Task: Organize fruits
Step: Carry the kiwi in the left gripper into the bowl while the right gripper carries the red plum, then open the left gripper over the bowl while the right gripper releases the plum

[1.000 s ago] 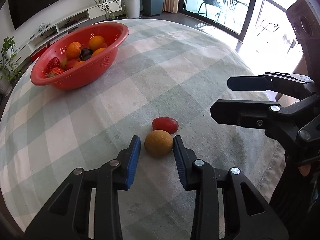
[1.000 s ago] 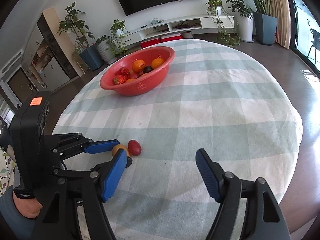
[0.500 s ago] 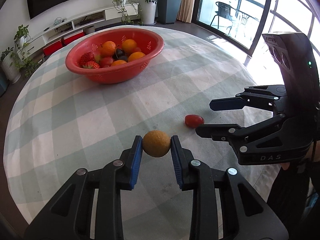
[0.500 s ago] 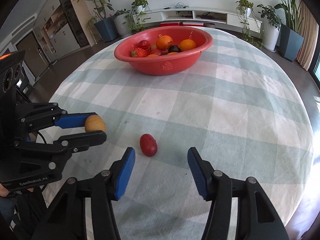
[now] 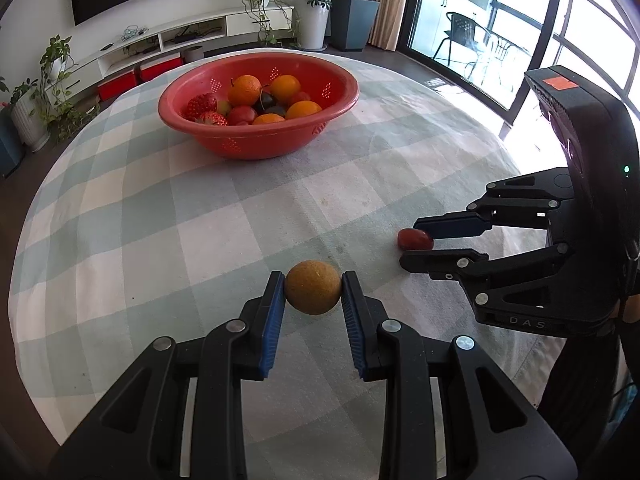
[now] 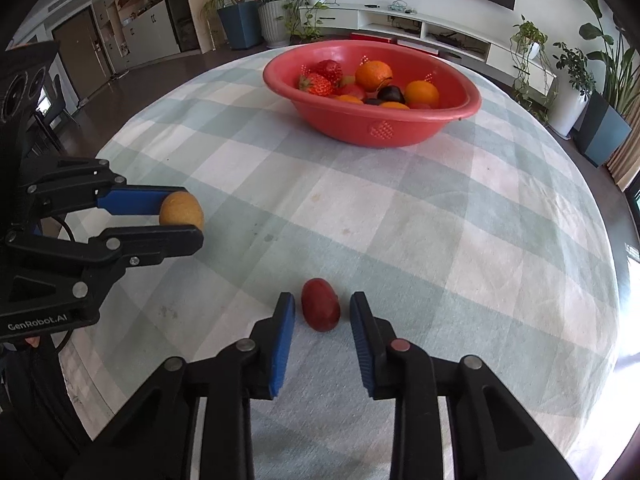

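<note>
My left gripper [image 5: 312,278] is shut on a round tan-brown fruit [image 5: 313,294], pads pressed on both its sides, low over the checked tablecloth [image 5: 200,220]. To its right, my right gripper [image 5: 411,241] straddles a small oval red fruit [image 5: 414,239] lying on the cloth. In the right wrist view that red fruit [image 6: 320,306] sits between the blue pads of the right gripper [image 6: 323,298], whose jaws are closing; a thin gap still shows on each side. The left gripper [image 6: 186,218] with the tan fruit [image 6: 180,210] is at the left.
A red perforated bowl [image 5: 256,148] holding oranges, strawberries and dark plums stands at the far side of the round table. The table edge curves close on the right. Beyond are a TV cabinet, potted plants and glass doors.
The left gripper shut on the tan fruit and drew it left, away from the red fruit. The right gripper swung over the red fruit, rolled and narrowed its jaws around it.
</note>
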A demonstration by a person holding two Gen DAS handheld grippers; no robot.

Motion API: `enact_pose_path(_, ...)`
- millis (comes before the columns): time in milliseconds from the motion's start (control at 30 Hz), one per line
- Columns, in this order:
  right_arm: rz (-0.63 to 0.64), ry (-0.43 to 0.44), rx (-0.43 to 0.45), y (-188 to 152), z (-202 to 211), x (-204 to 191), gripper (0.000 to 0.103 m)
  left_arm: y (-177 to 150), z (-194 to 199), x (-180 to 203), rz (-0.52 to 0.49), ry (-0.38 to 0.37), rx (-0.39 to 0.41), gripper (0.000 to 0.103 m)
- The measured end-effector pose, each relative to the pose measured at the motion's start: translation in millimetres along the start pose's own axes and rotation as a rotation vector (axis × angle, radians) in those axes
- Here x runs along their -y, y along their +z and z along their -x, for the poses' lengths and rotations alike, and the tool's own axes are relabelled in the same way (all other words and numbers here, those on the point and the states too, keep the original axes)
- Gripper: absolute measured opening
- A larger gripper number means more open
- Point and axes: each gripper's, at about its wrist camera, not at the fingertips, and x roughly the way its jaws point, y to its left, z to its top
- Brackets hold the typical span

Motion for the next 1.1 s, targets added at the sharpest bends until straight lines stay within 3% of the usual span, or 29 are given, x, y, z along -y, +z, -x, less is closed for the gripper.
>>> enact_pose_path(67, 0.007, 0.004, -0.005, 1.7, -0.3, -1.7, 0.021, 0.4, 0.2, -0.2, 0.002, 0.001, 0.0, 0.027)
enact_pose_path(267, 0.023, 0.008, -0.006, 6.6, 0.9, -6.4, 0.02, 3.2, 1.6, -2.9, 0.006, 0.005, 0.005, 0.027)
enact_pose_path(467, -0.003, 0.032, 0.063, 22.8, 26.1, 0.4, 0.02, 16.6, 7.1, -7.7, 0.005, 0.013, 0.027, 0.027)
enact_pose_path(800, -0.053, 0.022, 0.203, 108.6, 50.2, 38.0, 0.02, 89.6, 6.0, -29.8, -0.026, 0.067, 0.095, 0.027)
enact_pose_path(967, -0.086, 0.004, 0.167, 144.9, 17.1, 60.1, 0.02, 130.6, -15.0, -46.3, -0.026, 0.092, 0.101, 0.027)
enact_pose_path(1100, -0.095, -0.006, 0.134, 153.2, -5.4, 68.2, 0.02, 150.5, -38.8, -57.2, -0.008, 0.103, 0.092, 0.027)
